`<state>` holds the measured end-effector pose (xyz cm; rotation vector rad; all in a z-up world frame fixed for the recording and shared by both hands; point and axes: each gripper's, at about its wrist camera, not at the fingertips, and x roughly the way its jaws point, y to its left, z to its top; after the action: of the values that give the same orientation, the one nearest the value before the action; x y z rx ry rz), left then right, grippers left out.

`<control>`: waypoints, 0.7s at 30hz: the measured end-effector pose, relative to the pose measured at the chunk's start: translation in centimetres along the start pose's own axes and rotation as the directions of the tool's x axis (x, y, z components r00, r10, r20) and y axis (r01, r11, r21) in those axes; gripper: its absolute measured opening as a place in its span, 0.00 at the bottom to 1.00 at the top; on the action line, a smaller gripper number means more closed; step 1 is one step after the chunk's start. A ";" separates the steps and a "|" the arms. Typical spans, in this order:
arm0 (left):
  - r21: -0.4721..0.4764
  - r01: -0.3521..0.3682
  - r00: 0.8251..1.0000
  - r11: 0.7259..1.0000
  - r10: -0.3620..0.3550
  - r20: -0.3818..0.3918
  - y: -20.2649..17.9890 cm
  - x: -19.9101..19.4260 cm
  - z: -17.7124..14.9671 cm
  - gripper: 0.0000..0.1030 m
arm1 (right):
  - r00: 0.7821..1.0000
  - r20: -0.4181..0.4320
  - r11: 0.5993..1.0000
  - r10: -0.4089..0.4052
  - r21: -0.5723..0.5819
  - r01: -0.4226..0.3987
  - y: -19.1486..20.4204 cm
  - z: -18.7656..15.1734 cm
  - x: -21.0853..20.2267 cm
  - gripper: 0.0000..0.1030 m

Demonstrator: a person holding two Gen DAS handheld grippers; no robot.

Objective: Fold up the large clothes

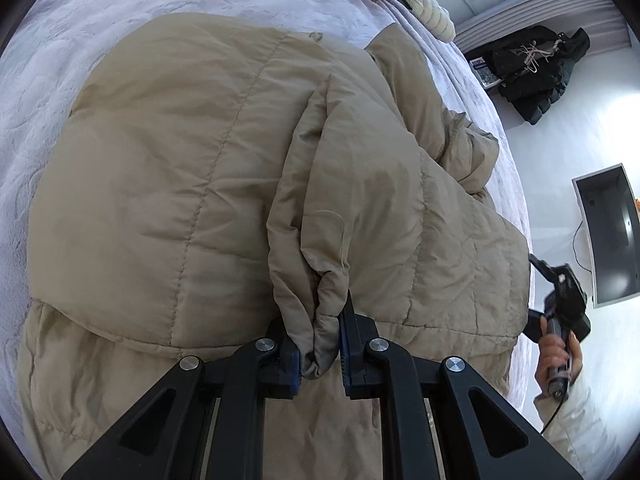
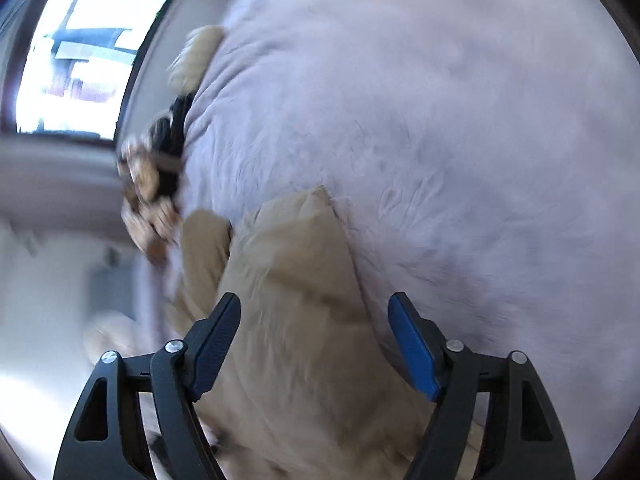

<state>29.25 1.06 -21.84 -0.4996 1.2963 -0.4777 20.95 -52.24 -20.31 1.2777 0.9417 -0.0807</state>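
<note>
Both grippers are black with blue pads (image 2: 414, 350) and round silver screws (image 1: 379, 345). At 4 o'clock, a hand (image 1: 554, 354) wears a pale sleeve (image 1: 572, 420).

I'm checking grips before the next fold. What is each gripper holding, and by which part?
The left gripper pinches the tan puffer jacket by a bunched sleeve end. The right gripper has open jaws, holding nothing.

Bed (image 1: 120, 32) covered in pale lilac textured spread. White floor (image 1: 560, 152) beside it, brightly lit. Dark clothing (image 1: 536, 68) heaped against the wall. Dark monitor (image 1: 608, 232) lies on the floor. Window (image 2: 76, 52) admits strong daylight.
</note>
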 end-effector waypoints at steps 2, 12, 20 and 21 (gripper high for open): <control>0.008 -0.015 1.000 1.000 0.015 0.003 -0.2 -0.1 -0.1 0.15 | 1.000 -0.020 1.000 0.001 -0.008 -0.001 0.5 0.4 1.1 0.32; -0.023 0.010 1.000 1.000 -0.010 0.004 -0.1 0.8 -0.3 0.16 | 0.938 0.123 0.849 -0.325 -0.399 0.347 3.5 0.3 3.7 0.12; 0.002 -0.007 1.000 1.000 0.007 -0.002 -0.6 0.8 -0.3 0.16 | 0.888 0.233 0.793 -0.396 -0.402 0.458 4.4 -0.1 1.2 0.12; 0.003 -0.008 1.000 1.000 0.008 -0.002 -0.6 0.7 -0.3 0.16 | 0.881 0.252 0.787 -0.400 -0.398 0.471 4.8 -0.4 0.7 0.12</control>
<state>29.08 0.12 -22.13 -0.4915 1.2991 -0.4735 23.75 -49.97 -16.99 0.5942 1.0341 -0.3049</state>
